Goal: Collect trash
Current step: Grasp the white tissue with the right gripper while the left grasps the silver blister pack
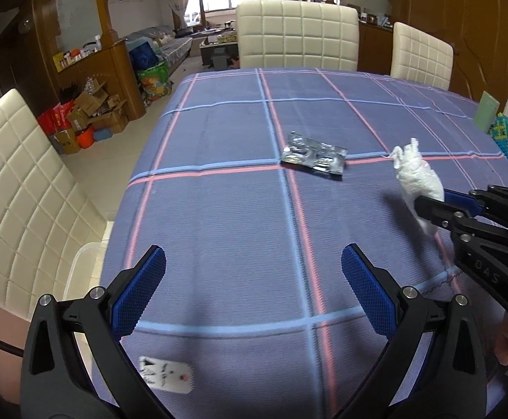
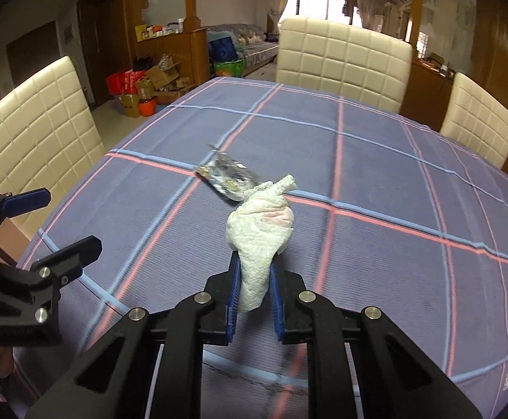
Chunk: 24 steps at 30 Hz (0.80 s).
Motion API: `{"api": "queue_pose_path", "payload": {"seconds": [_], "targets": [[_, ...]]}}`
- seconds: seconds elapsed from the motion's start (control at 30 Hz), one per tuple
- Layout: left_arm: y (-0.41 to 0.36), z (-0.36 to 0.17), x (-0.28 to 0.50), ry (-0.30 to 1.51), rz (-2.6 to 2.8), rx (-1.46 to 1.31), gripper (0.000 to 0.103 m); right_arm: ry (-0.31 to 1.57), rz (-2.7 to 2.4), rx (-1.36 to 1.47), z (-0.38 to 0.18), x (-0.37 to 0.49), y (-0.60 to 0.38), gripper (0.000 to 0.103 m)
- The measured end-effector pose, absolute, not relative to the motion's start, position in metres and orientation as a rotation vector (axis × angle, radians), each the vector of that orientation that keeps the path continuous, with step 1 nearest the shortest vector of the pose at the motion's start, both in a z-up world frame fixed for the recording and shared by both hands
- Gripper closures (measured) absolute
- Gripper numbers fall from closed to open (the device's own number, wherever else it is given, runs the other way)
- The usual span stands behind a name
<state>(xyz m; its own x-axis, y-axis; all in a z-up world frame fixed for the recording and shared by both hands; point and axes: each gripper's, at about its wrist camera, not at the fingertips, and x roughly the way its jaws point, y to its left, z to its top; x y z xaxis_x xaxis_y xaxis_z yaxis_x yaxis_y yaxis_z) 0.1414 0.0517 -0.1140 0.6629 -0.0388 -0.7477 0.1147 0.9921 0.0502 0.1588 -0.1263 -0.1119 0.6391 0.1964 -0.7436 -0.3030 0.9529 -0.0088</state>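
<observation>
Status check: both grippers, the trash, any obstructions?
Right hand-held gripper shut on crumpled tissue. Left hand-held gripper open, empty. Foil wrapper on tablecloth. Nothing blocking.

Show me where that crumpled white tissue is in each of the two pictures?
Left wrist view: the tissue is at the right edge, pinched by the right gripper.
Right wrist view: the tissue is at centre, clamped between the blue pads.
Shared landmark: the silver wrapper lying just beyond it.

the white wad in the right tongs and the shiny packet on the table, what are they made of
Wad: looks like soft matte tissue or paper towel, dimpled and crumpled, with a faint pink stain. Packet: seems to be crinkled silver foil or metallised plastic, with mirror-like glints; which of the two I cannot tell.
</observation>
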Motion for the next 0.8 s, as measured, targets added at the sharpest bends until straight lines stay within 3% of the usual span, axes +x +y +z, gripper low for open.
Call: {"api": "queue_pose_path", "payload": {"seconds": [0.43,0.8], "targets": [[-0.015,-0.136,0.221,0.883,-0.219,0.197,0.004,0.849,0.219,-0.115,-0.121,0.205,-0.166,0.087],[-0.018,-0.156,0.283,0.930,-0.285,0.165,0.004,0.852,0.234,-0.109,-0.125,0.240,-0.164,0.087]]}}
